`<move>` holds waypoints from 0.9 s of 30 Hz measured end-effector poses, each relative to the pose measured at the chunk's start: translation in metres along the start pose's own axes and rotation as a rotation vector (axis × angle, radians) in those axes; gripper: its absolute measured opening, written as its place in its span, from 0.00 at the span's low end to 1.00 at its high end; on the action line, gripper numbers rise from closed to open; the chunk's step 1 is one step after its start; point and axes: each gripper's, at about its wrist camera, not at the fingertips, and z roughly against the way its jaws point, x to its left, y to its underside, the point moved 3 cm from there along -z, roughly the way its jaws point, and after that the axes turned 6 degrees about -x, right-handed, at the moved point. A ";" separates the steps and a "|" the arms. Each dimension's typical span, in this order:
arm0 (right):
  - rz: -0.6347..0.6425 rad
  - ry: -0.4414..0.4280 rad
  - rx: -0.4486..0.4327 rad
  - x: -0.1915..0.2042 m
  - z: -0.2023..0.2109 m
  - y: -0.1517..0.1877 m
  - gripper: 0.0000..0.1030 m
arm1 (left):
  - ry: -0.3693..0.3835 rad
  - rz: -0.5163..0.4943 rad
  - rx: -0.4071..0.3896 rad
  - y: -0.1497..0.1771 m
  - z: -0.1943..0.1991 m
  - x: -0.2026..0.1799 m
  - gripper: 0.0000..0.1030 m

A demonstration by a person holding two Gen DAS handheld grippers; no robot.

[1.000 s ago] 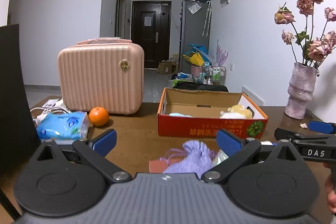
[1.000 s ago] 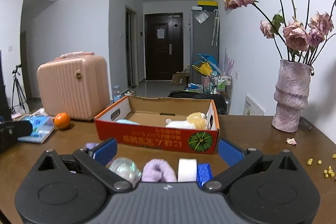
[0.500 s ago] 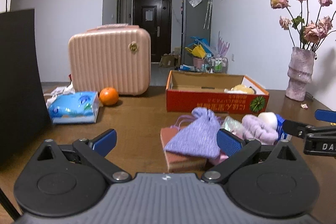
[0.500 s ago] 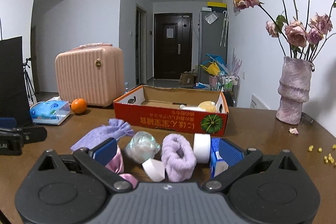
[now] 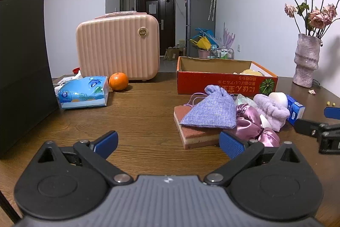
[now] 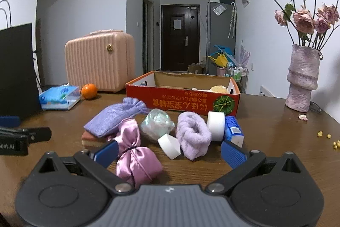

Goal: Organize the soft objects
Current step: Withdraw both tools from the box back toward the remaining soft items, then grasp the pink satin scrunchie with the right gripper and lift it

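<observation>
Tabletop (image 6: 276, 137): dark brown wood; carries everything below.
Black bag (image 5: 23, 69): stands far left of the cardboard box, upright, handles up.
Suitcase (image 5: 118, 48): pink, ribbed, upright, left of the cardboard box and further back; round gold badge, writing too small to read.
Cardboard box (image 6: 182, 99): red outside, open top, long axis left to right; front wall bears yellow characters printed upside down and a green pumpkin picture at its right end. A yellowish soft toy shows inside at the right end.
Vase (image 6: 302, 80): pale purple, upright, right of the cardboard box, holding dried roses.
Tissue pack (image 5: 82, 92): blue and white, lying flat, left of the cardboard box, beside the orange (image 5: 118, 81).
Purple pouch (image 6: 114, 116): woven drawstring bag just in front of the cardboard box, lying on a pink sponge (image 5: 197, 135), neck pointing toward the box.
Satin pouch (image 6: 136, 152): pink, tied in the middle, long axis running front to back, nearest the right hand-held gripper.
Fluffy band (image 6: 192, 134): lilac, in front of the cardboard box's right half.
Left hand-held gripper (image 5: 167, 143): wide open, holding nothing, over bare wood left of the pile.
Right hand-held gripper (image 6: 170, 151): wide open, nothing gripped; the satin pouch lies between its fingers.
</observation>
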 end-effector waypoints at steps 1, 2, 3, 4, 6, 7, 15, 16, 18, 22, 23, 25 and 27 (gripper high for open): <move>0.002 -0.001 0.004 0.001 -0.001 0.001 1.00 | 0.005 0.002 0.000 0.000 0.000 0.000 1.00; 0.004 -0.002 0.010 0.002 -0.003 0.002 1.00 | 0.006 0.003 0.001 0.000 -0.001 0.000 1.00; 0.005 -0.002 0.015 0.003 -0.004 0.003 1.00 | 0.006 0.006 0.002 0.001 -0.002 0.002 1.00; 0.006 -0.003 0.019 0.003 -0.005 0.004 1.00 | 0.008 0.010 0.004 0.001 -0.002 0.003 1.00; 0.008 -0.005 0.029 0.005 -0.008 0.006 1.00 | 0.008 0.018 0.006 0.001 -0.003 0.005 1.00; 0.009 -0.008 0.034 0.005 -0.011 0.007 1.00 | 0.008 0.022 0.006 0.001 -0.003 0.005 1.00; 0.076 -0.035 0.076 0.023 -0.037 0.014 0.98 | -0.011 0.040 0.003 0.002 -0.006 0.009 1.00; 0.089 -0.043 0.082 0.026 -0.041 0.015 0.97 | -0.021 0.046 0.005 0.002 -0.007 0.010 1.00; 0.113 -0.052 0.088 0.032 -0.048 0.017 0.95 | -0.032 0.054 0.008 0.002 -0.010 0.012 1.00; 0.156 -0.069 0.107 0.042 -0.064 0.021 0.91 | -0.028 0.063 0.024 0.003 -0.014 0.015 1.00; 0.164 -0.070 0.110 0.044 -0.067 0.021 0.87 | -0.026 0.062 0.027 0.004 -0.015 0.015 1.00; 0.174 -0.079 0.124 0.047 -0.074 0.022 0.82 | -0.022 0.059 0.034 0.005 -0.016 0.014 1.00; 0.172 -0.087 0.134 0.048 -0.080 0.023 0.78 | -0.017 0.058 0.037 0.006 -0.016 0.013 1.00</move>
